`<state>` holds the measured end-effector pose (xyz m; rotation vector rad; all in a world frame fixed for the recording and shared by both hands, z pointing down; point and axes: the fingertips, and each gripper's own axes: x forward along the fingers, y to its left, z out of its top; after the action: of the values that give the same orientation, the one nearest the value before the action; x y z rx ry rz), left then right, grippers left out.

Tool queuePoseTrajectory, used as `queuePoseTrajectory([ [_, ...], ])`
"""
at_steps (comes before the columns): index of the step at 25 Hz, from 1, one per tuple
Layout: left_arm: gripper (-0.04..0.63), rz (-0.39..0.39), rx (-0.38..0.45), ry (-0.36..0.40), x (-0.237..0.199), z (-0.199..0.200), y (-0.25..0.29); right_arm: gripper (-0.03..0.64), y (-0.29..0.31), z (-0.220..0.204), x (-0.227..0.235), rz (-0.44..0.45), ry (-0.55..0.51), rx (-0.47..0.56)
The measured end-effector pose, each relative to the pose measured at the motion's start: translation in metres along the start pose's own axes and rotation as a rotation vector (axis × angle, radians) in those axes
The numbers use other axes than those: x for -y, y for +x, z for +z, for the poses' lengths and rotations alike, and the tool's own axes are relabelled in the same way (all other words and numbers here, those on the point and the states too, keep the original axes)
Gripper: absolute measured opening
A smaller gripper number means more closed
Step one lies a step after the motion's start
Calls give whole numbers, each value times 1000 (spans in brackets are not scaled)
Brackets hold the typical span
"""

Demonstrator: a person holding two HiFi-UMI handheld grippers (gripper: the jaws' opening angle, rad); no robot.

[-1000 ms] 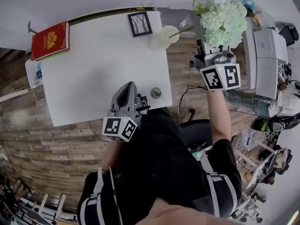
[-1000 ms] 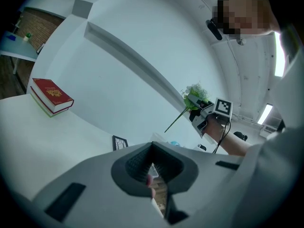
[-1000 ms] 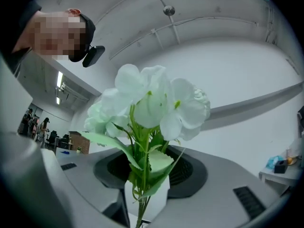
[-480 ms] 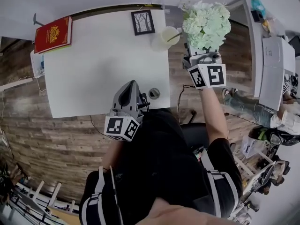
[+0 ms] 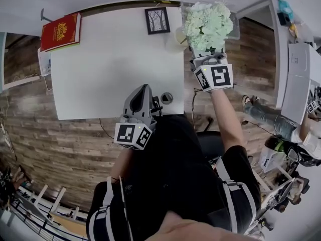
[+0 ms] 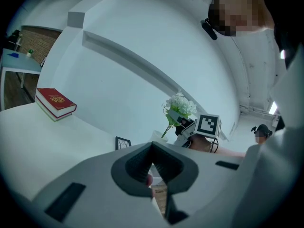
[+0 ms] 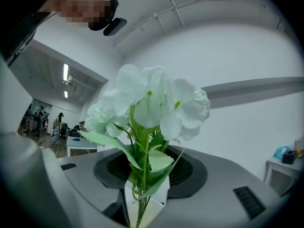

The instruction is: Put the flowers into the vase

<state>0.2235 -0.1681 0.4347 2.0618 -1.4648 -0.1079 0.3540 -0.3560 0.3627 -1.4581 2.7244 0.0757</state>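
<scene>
White table (image 5: 110,69) spreads before you, the vase (image 5: 179,36) on its far right corner at about 1 o'clock, half hidden under the flowers (image 5: 206,24) that your right gripper (image 7: 142,184) clamps by the stems. Aim the stem ends, not the blooms, at the vase mouth toward 8 o'clock, then lower straight down. Your left gripper (image 6: 152,148), jaws together and empty, could brace the vase.

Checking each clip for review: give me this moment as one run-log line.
step: flowers at vase, not released | right gripper: shut on flowers, above vase | left gripper: shut, empty, near table edge
</scene>
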Motion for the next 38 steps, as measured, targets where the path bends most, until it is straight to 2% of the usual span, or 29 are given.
queuePoseTrajectory([
  [8,46,-6,-4,-6,-5,-4,0,201,1,-28,-9,-1,-19,-56],
  [24,46,-14,-4,-10,-20,2,-15,201,2,-53,-20,-34,-76,-128],
  [38,46,-3,-2,-7,-30,3,-22,201,1,-75,-16,-72,-81,-173],
])
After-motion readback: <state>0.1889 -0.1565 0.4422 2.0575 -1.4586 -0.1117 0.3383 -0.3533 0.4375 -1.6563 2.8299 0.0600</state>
